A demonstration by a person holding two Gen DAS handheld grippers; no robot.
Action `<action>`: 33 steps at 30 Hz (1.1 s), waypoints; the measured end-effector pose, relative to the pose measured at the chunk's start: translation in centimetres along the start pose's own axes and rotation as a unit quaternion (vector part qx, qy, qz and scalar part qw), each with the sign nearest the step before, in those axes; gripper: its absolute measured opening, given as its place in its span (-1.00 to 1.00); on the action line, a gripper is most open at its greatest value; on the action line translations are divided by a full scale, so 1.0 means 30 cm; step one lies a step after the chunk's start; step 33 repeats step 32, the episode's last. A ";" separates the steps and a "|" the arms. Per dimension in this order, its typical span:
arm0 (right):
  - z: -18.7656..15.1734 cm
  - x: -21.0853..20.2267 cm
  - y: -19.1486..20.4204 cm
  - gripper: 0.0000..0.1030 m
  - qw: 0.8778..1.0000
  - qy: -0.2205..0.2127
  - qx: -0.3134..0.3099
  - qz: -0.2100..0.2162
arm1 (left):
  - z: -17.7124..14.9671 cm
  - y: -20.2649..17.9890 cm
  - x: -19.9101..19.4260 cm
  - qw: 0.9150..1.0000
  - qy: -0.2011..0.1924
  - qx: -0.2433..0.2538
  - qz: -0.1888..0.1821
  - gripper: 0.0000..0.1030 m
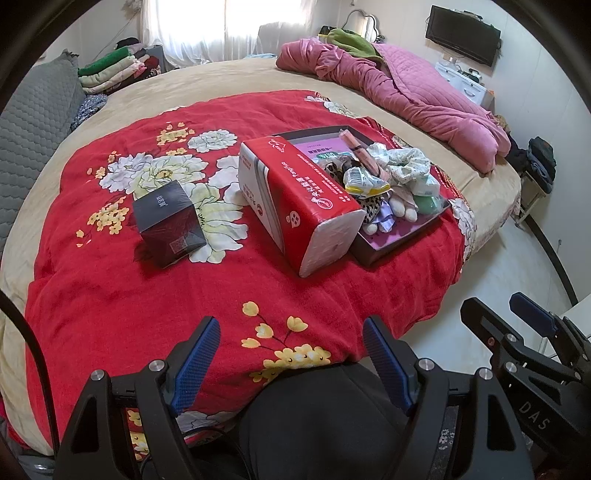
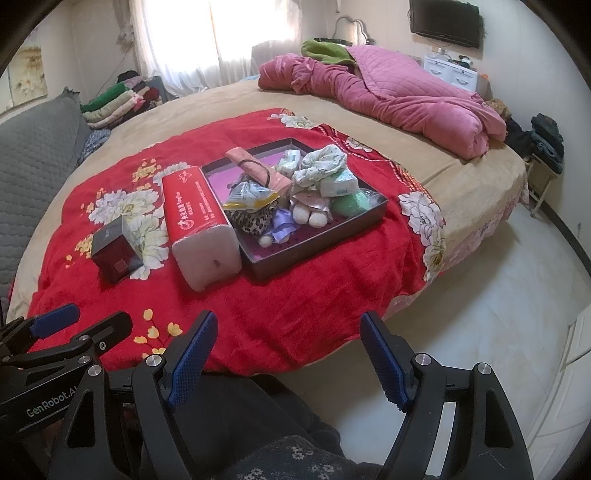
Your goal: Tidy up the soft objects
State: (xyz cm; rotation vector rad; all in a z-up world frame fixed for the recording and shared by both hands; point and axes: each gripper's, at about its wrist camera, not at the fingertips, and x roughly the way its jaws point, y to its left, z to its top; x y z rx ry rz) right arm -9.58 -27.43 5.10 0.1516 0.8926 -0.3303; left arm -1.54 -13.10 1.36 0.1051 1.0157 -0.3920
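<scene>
Tissue pack (image 2: 201,225) on the bed's red blanket (image 2: 295,295), beside the tray (image 2: 369,218), looks squishy and light, so grab it across the middle. Tray's plush bits (image 2: 310,212) are floppy; pinch a fold. Both the left gripper (image 1: 291,363) and right gripper (image 2: 288,360) are wide, empty.

Soft daylight from the blown-out curtained window (image 1: 221,26), sharp centre, heavy fisheye bending, dark corners.
</scene>
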 end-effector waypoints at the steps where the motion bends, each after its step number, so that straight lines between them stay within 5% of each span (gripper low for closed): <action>1: 0.000 0.001 0.000 0.56 1.000 0.000 -0.001 0.001 | 0.000 0.000 0.000 1.000 0.000 0.001 -0.001 0.53; 33: 0.005 0.030 0.053 0.56 1.000 0.005 -0.025 0.004 | -0.018 0.064 0.027 1.000 0.010 -0.027 0.001 0.53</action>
